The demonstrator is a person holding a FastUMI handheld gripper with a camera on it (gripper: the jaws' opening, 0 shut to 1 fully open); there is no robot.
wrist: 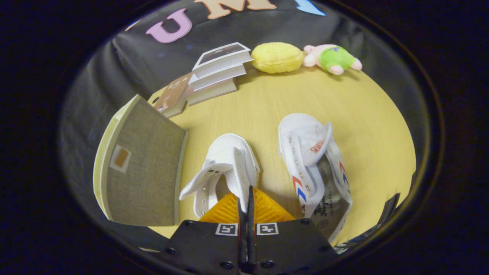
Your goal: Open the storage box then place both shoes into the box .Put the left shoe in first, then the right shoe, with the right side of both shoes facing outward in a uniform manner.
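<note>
**Gripper pinched on the tongue of the nearer white shoe**

Left-hand white shoe (225,168) lying on the tabletop (366,126) directly ahead of the gripper (246,198), toe pointing away; laces absent from the visible eyelets, flaps spread wide; upright strip of white upper caught edge-on between the two orange fingers (267,210), pressed from both sides with almost no gap; jaws drawn together on that thin strip.

Second white shoe (313,160) just to the right of the fingers, a little apart from the first, also toe away; tongue folded back with a red mark on it; red and blue chevrons along the side; printed insole showing near the heel.

Storage box (143,168) to the left of the fingers, near the first shoe but not touching; grey fabric face with a small tan label patch turned upward, pale cream edge around it; closed, as far as can be told.

Beyond both shoes, at the far side of the table: stack of books (217,74); yellow plush (277,57) beside it; pink and green plush toy (332,58) further right.
</note>
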